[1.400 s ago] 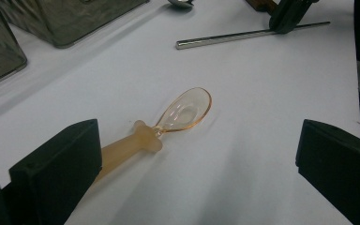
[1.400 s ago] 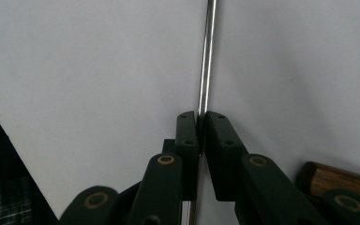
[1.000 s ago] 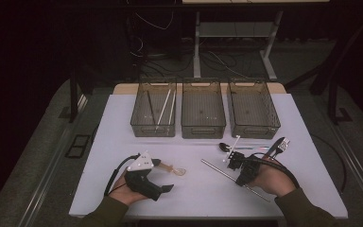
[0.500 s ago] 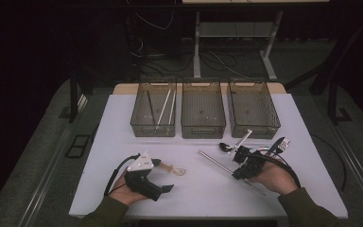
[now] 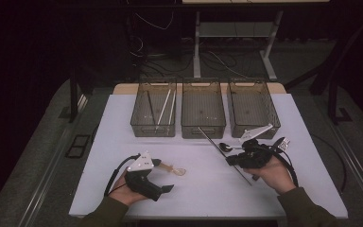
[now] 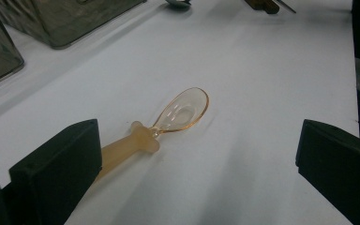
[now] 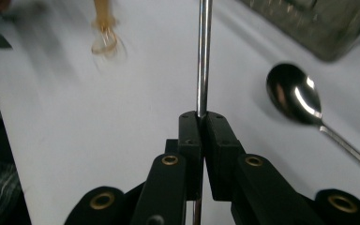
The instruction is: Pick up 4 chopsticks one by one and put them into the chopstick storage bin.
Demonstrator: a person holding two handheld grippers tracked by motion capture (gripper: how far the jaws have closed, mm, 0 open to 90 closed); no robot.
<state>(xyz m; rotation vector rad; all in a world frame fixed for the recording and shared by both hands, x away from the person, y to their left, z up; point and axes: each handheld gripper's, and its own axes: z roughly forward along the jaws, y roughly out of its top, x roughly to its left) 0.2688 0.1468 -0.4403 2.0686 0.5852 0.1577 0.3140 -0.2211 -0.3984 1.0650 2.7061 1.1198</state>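
My right gripper [image 5: 230, 162] is shut on a thin metal rod [image 5: 212, 143], gripping it around mid-length. The rod slants from in front of the middle bin [image 5: 203, 135] back toward the person's hand. In the right gripper view the jaws [image 7: 201, 119] pinch the rod [image 7: 204, 56], which runs straight up the picture. A metal spoon [image 5: 224, 146] [image 7: 293, 93] lies just beyond that gripper. My left gripper [image 5: 163, 176] [image 6: 197, 164] rests open on the table, and an amber plastic spoon [image 5: 172, 168] [image 6: 183, 110] lies by its left jaw.
Three clear bins stand in a row at the back of the white table [image 5: 203, 194]. The left bin [image 5: 152, 134] holds white sticks [image 5: 163, 106]. The right bin [image 5: 253, 82] looks bare. Another metal utensil [image 5: 283, 143] lies right of the right hand.
The right gripper has turned and shifted slightly right with the rod, whose far end has swung up toward the middle bin. The left gripper has stayed still.
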